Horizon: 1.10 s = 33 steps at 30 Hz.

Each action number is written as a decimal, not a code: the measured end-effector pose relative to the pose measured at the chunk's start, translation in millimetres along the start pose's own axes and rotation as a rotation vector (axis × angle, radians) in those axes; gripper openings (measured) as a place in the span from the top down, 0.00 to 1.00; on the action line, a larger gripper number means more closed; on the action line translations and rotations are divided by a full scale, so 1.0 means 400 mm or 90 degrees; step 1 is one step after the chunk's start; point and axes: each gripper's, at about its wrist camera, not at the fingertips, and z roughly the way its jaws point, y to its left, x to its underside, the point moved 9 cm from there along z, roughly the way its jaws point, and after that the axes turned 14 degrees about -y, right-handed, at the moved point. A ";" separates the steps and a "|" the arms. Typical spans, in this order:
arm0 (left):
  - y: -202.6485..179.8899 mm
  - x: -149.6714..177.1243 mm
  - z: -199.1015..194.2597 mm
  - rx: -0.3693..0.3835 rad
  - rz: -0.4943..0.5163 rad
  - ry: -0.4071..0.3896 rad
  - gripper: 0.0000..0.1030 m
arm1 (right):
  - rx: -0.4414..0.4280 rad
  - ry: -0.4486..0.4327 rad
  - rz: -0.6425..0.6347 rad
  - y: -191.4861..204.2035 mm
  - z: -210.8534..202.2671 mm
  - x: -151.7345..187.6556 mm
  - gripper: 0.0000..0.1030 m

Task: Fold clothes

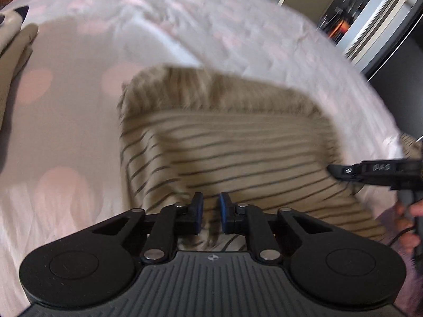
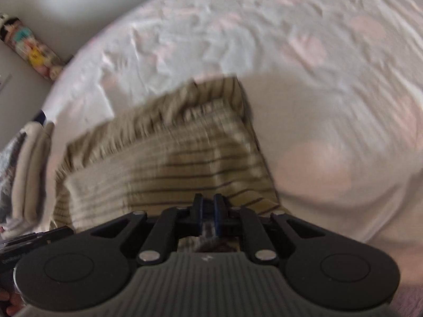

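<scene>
Both tongs pinch the striped garment (image 1: 224, 142)'s near edge; only the left view shows the cupboard (image 1: 351, 13).

The left gripper (image 1: 211, 212) holds its blue-padded fingers a narrow gap apart. The right gripper (image 2: 208, 215) has its fingers nearly together, pinching cloth, a hand (image 1: 407, 224) gripping its handle.

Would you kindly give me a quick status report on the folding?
Left gripper and right gripper each pinching the near edge of the striped garment. Garment half-raised over the bed sheet, blurred. Folded beige clothes lie alongside, apart.
</scene>
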 end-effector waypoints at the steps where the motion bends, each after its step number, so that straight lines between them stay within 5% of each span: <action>1: 0.016 0.009 0.006 -0.021 0.004 0.010 0.96 | 0.006 0.023 0.001 -0.007 0.012 0.013 0.90; 8: 0.097 -0.010 -0.049 -0.118 -0.021 -0.038 0.98 | 0.005 0.009 -0.011 -0.009 -0.005 0.014 0.87; 10: 0.105 -0.014 -0.075 -0.109 -0.044 -0.058 0.98 | -0.019 -0.023 0.008 -0.007 -0.029 -0.003 0.72; 13: 0.104 -0.020 -0.113 -0.096 -0.063 -0.077 0.96 | -0.035 -0.057 0.023 -0.008 -0.055 -0.020 0.71; 17: 0.101 -0.003 -0.113 -0.108 -0.047 -0.040 0.63 | -0.020 -0.066 0.031 -0.021 -0.066 -0.026 0.71; 21: 0.101 0.031 -0.080 -0.136 -0.019 0.029 0.63 | -0.005 -0.076 0.038 -0.035 -0.078 -0.032 0.69; 26: 0.092 0.043 -0.039 -0.143 0.011 0.065 0.74 | 0.015 -0.088 0.047 -0.051 -0.093 -0.040 0.67; 29: 0.080 0.030 -0.054 -0.145 0.036 0.037 0.96 | 0.026 -0.094 0.051 -0.061 -0.101 -0.043 0.67; 33: 0.073 0.021 -0.102 -0.140 0.057 0.027 0.99 | 0.034 -0.081 0.040 -0.061 -0.088 -0.035 0.67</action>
